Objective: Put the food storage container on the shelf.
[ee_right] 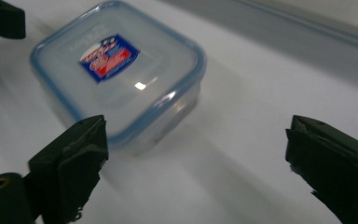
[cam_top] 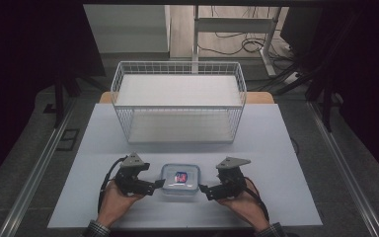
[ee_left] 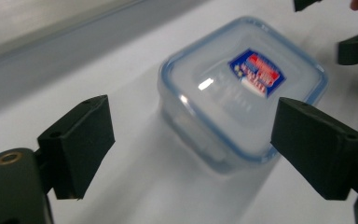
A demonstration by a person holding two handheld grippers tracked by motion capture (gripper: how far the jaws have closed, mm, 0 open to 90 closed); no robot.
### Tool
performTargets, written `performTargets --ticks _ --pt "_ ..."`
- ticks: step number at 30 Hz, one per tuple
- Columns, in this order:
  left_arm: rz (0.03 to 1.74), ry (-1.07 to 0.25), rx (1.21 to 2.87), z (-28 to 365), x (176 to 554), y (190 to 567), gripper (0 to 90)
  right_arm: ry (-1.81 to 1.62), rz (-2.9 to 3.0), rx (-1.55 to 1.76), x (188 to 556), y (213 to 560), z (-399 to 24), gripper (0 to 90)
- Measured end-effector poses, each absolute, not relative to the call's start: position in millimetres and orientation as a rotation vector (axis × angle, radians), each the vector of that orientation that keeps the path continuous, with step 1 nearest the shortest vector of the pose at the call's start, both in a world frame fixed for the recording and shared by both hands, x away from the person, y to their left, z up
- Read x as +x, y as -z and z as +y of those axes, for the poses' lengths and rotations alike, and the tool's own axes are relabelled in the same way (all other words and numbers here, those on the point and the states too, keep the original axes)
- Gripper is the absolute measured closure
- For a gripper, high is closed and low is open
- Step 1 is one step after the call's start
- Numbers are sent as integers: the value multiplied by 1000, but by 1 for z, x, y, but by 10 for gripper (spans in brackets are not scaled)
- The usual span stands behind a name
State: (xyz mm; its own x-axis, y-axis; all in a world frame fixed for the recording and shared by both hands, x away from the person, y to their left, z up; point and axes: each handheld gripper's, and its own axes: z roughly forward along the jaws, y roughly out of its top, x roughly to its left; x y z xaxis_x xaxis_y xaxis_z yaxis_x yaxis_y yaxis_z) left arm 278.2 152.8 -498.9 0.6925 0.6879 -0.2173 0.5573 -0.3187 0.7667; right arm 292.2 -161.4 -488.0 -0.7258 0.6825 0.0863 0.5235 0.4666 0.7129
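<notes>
A lidded plastic container (cam_top: 180, 178) sits on the bench (cam_top: 276, 148) between the left tool (cam_top: 159, 184) and right tool (cam_top: 203, 189), both released, bare bench all round; label text blurred.

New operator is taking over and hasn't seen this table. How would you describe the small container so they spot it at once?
Start at the white wire basket at the table's far side, then come toward the near edge. The container sits there between the two grippers, left and right. It is a clear square box with a blue-rimmed lid and a red-and-blue label.
</notes>
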Motion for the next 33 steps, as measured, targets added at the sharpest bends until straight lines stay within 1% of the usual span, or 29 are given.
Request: performTargets --ticks 2,4,6,9,12,14,15,16,17,18,19,20,21,22,24,25,26,27,30,31,33 --pt "951 -184 2009 151 280 497 134 -1087 2505 1022 295 486 -158 98" --pt "946 -163 1998 146 288 493 127 -1064 2514 991 302 481 -147 131" --pt "943 -174 2010 141 292 493 124 -1062 2529 982 308 480 -140 151" --pt "947 -187 2028 135 296 501 116 -1080 2541 998 315 483 -132 165" --pt "959 -202 2051 134 299 512 91 -1112 2555 1034 320 489 -132 161" --pt "971 -149 2022 136 301 517 76 -1136 2566 1062 322 493 -134 152" --pt "971 -149 2022 136 301 517 82 -1147 2580 1079 323 496 -135 136" --pt "964 -64 2010 136 303 521 84 -1165 2596 1101 324 497 -135 128" --pt "960 -19 2005 136 303 522 84 -1183 2609 1124 325 499 -136 118" --pt "959 13 2000 135 303 524 83 -1191 2626 1140 326 501 -137 111" --pt "959 13 2000 135 303 524 84 -1191 2626 1140 326 501 -137 111" --pt "950 73 1998 132 302 527 83 -1217 2662 1176 327 504 -137 106" --pt "950 105 1995 130 302 528 86 -1228 2687 1191 327 505 -137 107" --pt "954 96 1997 130 300 528 84 -1242 2715 1197 326 507 -136 115" --pt "955 79 2002 131 298 526 98 -1265 2773 1181 324 509 -135 157" --pt "955 79 2002 131 298 526 126 -1261 2777 1170 321 509 -134 152" --pt "957 70 2000 133 296 524 167 -1252 2768 1146 319 508 -133 166" --pt "956 64 1998 136 295 522 205 -1242 2756 1132 317 505 -133 203" --pt "965 94 1985 143 288 522 279 -1240 2720 1109 313 498 -137 306" --pt "963 96 1988 144 286 521 293 -1259 2709 1121 313 497 -140 352" --pt "965 104 1992 145 284 520 318 -1297 2705 1144 313 497 -145 413"
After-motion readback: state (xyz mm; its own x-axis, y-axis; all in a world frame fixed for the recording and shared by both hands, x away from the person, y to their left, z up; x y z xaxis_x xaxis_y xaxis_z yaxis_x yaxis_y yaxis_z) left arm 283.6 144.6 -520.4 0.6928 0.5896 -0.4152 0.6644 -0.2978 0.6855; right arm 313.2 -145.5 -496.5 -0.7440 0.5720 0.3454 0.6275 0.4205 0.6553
